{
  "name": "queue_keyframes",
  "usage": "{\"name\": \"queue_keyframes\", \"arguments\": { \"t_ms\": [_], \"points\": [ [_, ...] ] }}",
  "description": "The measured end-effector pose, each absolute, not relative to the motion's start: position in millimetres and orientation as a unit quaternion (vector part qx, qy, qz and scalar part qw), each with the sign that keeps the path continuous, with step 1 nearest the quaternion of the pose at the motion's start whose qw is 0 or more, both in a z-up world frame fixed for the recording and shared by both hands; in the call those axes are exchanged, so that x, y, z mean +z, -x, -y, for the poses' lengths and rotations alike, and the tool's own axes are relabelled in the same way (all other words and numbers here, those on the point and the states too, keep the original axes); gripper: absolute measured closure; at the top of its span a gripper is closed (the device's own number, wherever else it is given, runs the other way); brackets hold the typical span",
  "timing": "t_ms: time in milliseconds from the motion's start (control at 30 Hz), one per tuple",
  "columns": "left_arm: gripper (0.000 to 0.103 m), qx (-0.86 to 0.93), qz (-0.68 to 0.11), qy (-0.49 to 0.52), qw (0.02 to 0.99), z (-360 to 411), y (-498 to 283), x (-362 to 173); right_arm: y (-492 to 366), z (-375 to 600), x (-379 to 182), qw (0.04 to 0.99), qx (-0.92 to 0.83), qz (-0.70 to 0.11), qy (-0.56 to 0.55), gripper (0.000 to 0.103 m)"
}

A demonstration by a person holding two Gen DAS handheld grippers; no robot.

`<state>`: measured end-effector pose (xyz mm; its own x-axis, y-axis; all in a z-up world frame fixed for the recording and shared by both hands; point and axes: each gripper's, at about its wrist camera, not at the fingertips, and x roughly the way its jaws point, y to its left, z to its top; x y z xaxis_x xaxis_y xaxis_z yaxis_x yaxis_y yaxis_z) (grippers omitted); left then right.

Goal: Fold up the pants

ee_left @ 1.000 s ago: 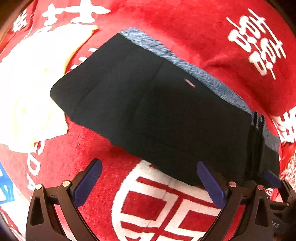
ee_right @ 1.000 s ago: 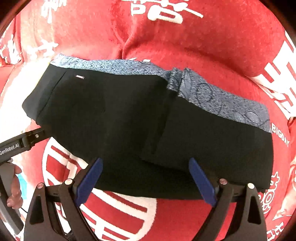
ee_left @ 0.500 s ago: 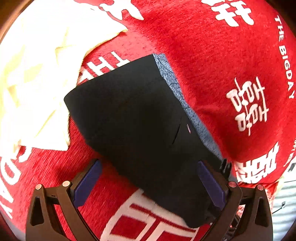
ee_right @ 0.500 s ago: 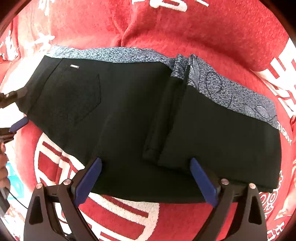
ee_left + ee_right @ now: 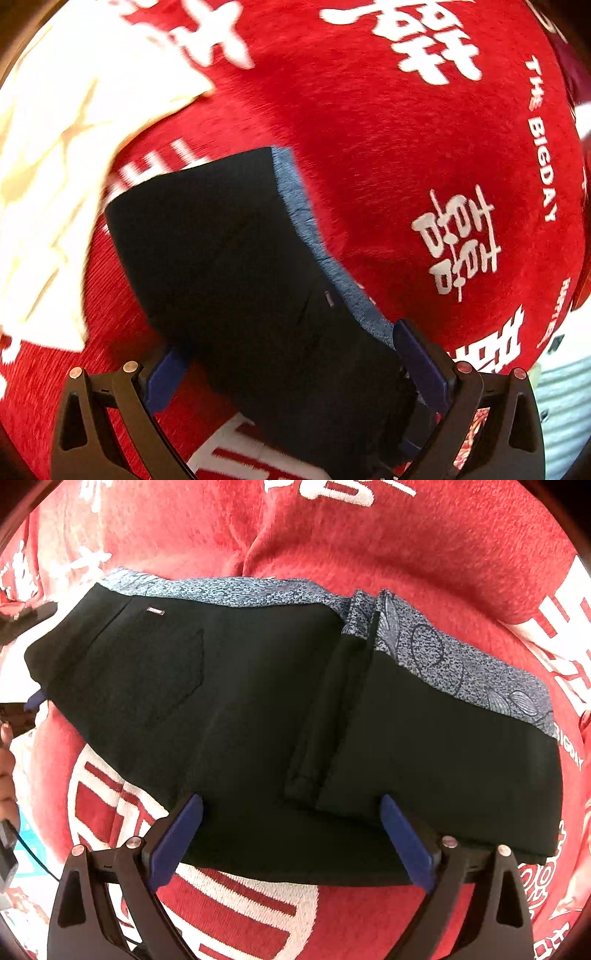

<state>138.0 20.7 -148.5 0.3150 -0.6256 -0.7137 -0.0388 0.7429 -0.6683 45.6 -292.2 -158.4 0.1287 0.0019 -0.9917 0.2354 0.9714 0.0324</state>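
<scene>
Left gripper (image 5: 295, 362) spread wide open, blue-padded fingers (image 5: 421, 360) straddling the near end of the folded black pants (image 5: 229, 266), pads not pressed on the cloth. Right gripper (image 5: 291, 834) likewise open, one blue pad over the long near edge of the pants (image 5: 236, 709), the other at the doubled-over leg, nothing clamped. Pants lay folded flat on a red blanket (image 5: 388, 155) printed with white characters and the words "THE BIGDAY". Patterned blue-grey waistband (image 5: 458, 664) ran along the far edge, with a back pocket (image 5: 170, 675) and a small metal tag (image 5: 155, 611) facing up on the left part. One leg lay folded over on the right part, its hem (image 5: 303, 771) forming a ridge across the middle. Pale yellow cloth (image 5: 48, 177) lay just beside the far end of the pants, blurred. Fingertips of a hand (image 5: 6, 768) showed at the left border of the right wrist view.
</scene>
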Motion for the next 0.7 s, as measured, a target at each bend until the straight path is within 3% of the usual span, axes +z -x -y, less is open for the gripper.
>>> {"name": "queue_keyframes", "arguments": {
  "t_ms": [267, 300, 367, 400, 433, 467, 533, 667, 700],
  "points": [
    [0.001, -0.156, -0.596, 0.255, 0.745, -2, -148, -164, -51, 293, -150, 0.745, -0.074, -0.658, -0.082, 0.006],
    [0.007, -0.146, -0.598, 0.241, 0.750, 1, -148, -162, -53, 293, -146, 0.746, -0.071, -0.656, -0.084, 0.006],
    [0.031, -0.121, -0.597, 0.178, 0.773, 11, -147, -155, -64, 296, -129, 0.753, -0.063, -0.647, -0.098, 0.007],
    [0.053, -0.111, -0.597, 0.142, 0.782, 15, -146, -152, -68, 297, -122, 0.755, -0.061, -0.644, -0.103, 0.007],
    [0.064, -0.105, -0.596, 0.106, 0.789, 20, -144, -150, -79, 300, -112, 0.758, -0.054, -0.640, -0.115, 0.013],
    [0.066, -0.107, -0.590, 0.073, 0.797, 24, -140, -147, -87, 303, -105, 0.758, -0.047, -0.638, -0.127, 0.019],
    [0.067, -0.112, -0.580, 0.043, 0.806, 30, -135, -142, -108, 305, -94, 0.752, -0.029, -0.640, -0.156, 0.054],
    [0.067, -0.116, -0.541, -0.075, 0.830, 55, -116, -132, -169, 290, -79, 0.727, 0.047, -0.655, -0.202, 0.057],
    [0.067, -0.116, -0.531, -0.101, 0.834, 62, -112, -131, -183, 280, -77, 0.720, 0.064, -0.662, -0.196, 0.051]
  ]
}}
